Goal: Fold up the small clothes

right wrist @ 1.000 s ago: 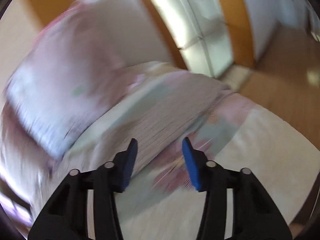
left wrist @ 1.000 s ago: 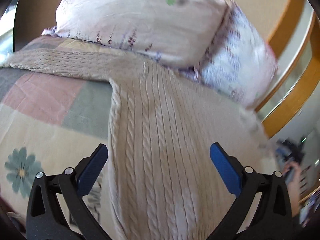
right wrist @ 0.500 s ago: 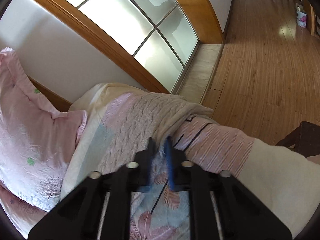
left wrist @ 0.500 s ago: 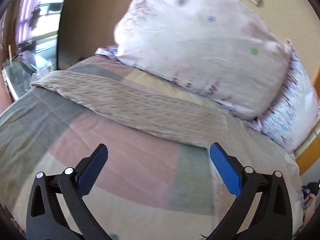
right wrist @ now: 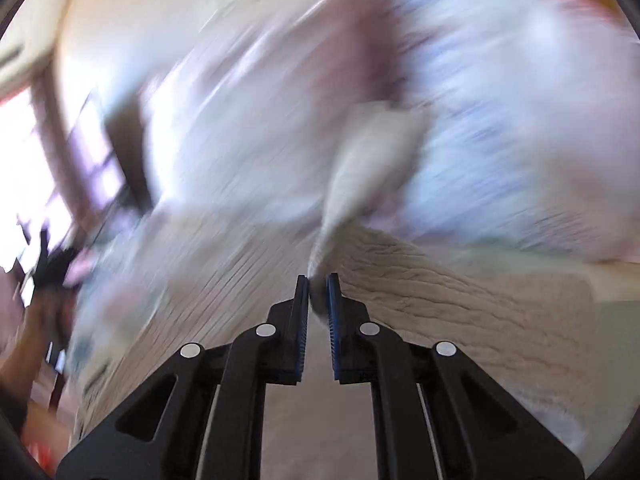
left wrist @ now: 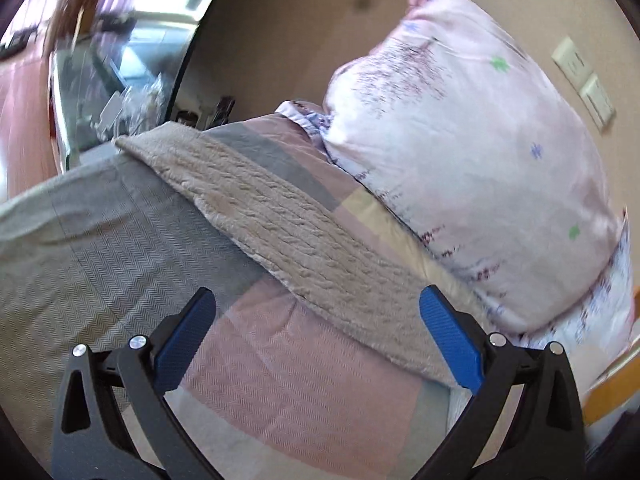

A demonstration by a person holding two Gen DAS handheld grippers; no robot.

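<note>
A beige cable-knit sweater lies on a patchwork bedspread. In the left wrist view one sleeve stretches diagonally from upper left to lower right. My left gripper is open and empty, hovering above the bedspread just in front of the sleeve. In the blurred right wrist view my right gripper is shut on a pinched fold of the sweater and holds it lifted, the fabric drawn up towards the fingers.
A large pink floral pillow leans against the wall behind the sleeve, with a second pillow under it at the right. Wall switches sit at the upper right. A window and clutter lie beyond the bed's left edge.
The right gripper, shut at the sleeve end by the bed edge, has swung fast towards the pillows with the fabric in it. The left gripper has turned further left along the other sleeve, still open.
</note>
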